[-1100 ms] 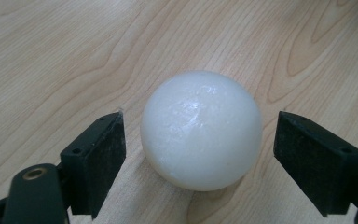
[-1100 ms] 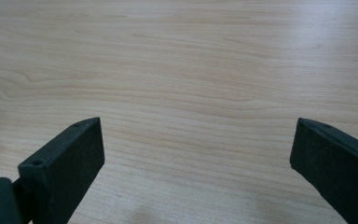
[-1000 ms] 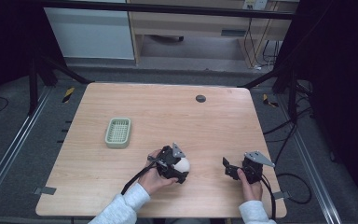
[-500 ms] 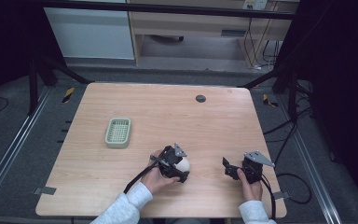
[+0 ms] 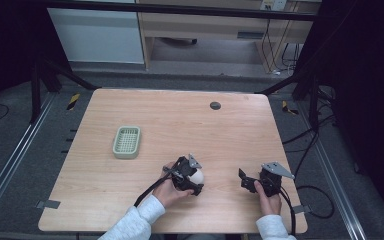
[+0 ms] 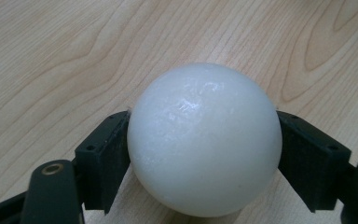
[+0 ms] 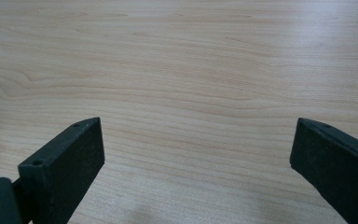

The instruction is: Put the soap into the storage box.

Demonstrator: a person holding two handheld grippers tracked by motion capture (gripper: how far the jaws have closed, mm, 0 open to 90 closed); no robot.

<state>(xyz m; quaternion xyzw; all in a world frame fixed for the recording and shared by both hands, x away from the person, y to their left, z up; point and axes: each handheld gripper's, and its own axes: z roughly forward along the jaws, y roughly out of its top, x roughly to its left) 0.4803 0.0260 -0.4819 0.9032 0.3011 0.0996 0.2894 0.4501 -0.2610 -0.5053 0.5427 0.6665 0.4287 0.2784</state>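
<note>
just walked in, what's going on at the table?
A person at a wooden table holds a two-jaw gripper in each hand. The left gripper is shut on a white ball, one jaw on either side, low over the table near its front edge. The right gripper sits open with nothing between its jaws. A small green basket stands apart to the left, with nothing visible in it.

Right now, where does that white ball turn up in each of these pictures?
High view: the white ball sits near the table's front edge, left of centre, in the left gripper.
Left gripper view: the ball is at the centre, clamped between the two black jaws.
Right gripper view: a white sliver at the far left edge may be it; too little to tell.
Shared landmark: the light wooden table.
</note>
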